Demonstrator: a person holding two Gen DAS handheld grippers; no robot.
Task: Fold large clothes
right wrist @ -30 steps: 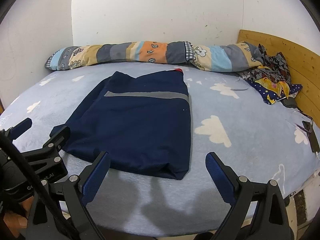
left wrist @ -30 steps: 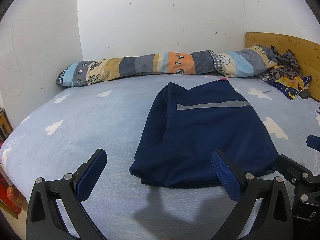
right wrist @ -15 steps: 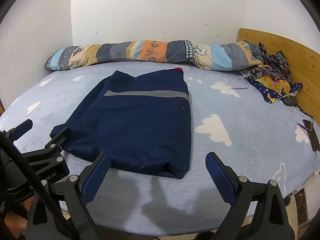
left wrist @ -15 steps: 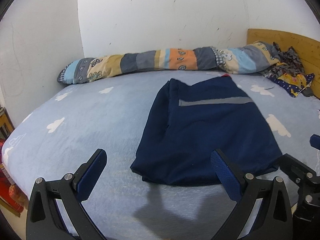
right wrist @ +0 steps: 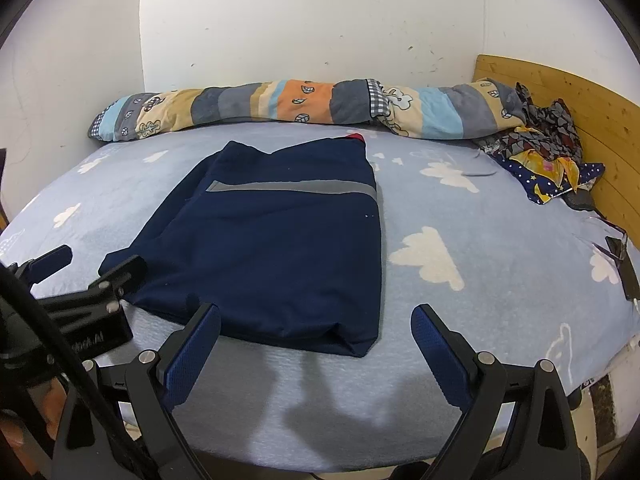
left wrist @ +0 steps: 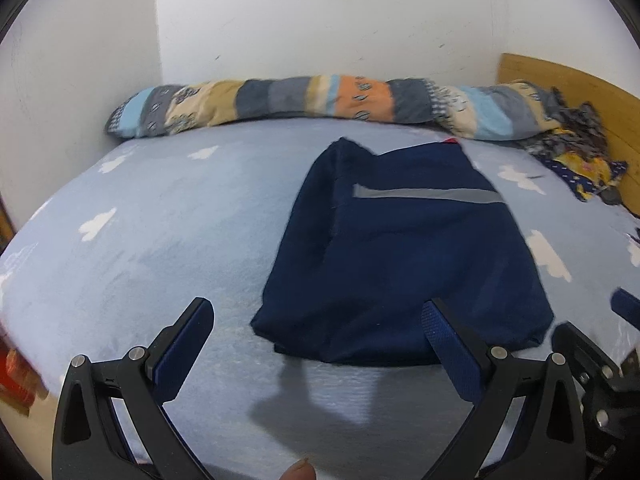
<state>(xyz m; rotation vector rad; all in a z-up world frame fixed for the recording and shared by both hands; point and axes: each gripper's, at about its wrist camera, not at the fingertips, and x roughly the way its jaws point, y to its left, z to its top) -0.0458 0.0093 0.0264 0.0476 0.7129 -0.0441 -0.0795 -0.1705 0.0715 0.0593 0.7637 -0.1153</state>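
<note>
Now both grippers (left wrist: 318,322) (right wrist: 316,326) gape over folded navy garment (right wrist: 276,248).

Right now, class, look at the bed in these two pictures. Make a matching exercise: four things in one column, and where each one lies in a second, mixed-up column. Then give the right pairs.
Things:
1. navy garment
2. rolled quilt
3. pile of patterned clothes
4. right hand-held gripper

Places:
A. by the wooden headboard
B. along the far wall
C. folded flat in the middle of the bed sheet
D. open, at the near edge of the bed

Pairs: 1-C, 2-B, 3-A, 4-D
</note>
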